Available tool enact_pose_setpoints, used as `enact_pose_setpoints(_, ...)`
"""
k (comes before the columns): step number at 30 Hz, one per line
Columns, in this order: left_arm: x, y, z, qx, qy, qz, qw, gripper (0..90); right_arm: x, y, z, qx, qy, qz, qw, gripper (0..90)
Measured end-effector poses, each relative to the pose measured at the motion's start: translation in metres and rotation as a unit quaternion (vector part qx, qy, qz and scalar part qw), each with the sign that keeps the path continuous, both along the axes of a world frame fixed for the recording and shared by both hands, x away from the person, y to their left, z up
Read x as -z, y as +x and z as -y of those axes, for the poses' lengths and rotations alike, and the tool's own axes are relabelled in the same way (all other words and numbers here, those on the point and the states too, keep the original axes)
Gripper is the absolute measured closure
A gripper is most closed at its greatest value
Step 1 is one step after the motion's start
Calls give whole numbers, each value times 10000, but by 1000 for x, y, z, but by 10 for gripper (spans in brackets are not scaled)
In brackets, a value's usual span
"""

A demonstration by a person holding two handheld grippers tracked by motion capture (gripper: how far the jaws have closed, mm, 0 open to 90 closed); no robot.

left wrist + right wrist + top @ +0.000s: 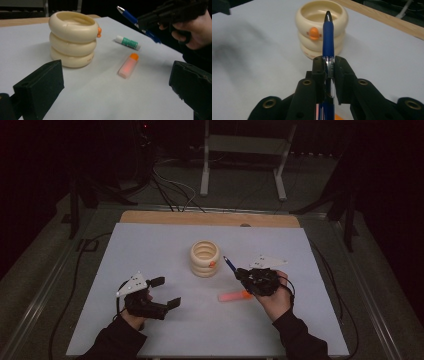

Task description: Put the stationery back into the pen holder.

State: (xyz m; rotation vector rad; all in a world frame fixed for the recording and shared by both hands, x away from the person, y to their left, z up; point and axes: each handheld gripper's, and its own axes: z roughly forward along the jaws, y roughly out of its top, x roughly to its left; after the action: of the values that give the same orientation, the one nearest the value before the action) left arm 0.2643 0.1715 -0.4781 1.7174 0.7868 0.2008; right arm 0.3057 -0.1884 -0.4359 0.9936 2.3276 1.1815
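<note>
The right gripper was clamped on a blue pen, held above the tabletop right of its middle, tip pointing at the cream ringed holder near the centre. The left gripper hovered near the front left edge, jaws wide apart and empty. An orange-capped stick and a green-labelled one lay right of the holder.
</note>
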Motion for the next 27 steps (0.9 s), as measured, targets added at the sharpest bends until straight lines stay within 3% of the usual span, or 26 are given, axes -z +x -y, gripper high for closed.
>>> enact_pose_setpoints(5, -6, 5, 7, -97, -142, -59, 9998, 2, -2, -4, -8, -135, 55, 50, 9999, 793)
enact_pose_setpoints(15, -10, 10, 21, -79, -226, -217, 9995, 13, -4, -13, -21, -307, 178, 135, 9993, 793)
enact_pose_setpoints(21, -8, 16, 27, -97, -682, -657, 9955, 52, 0, -17, -33, -486, 226, 135, 9985, 793)
enact_pose_setpoints(27, -5, 18, 29, -133, -1153, -880, 9893, 81, 3, -19, -43, -624, 266, 96, 9976, 793)
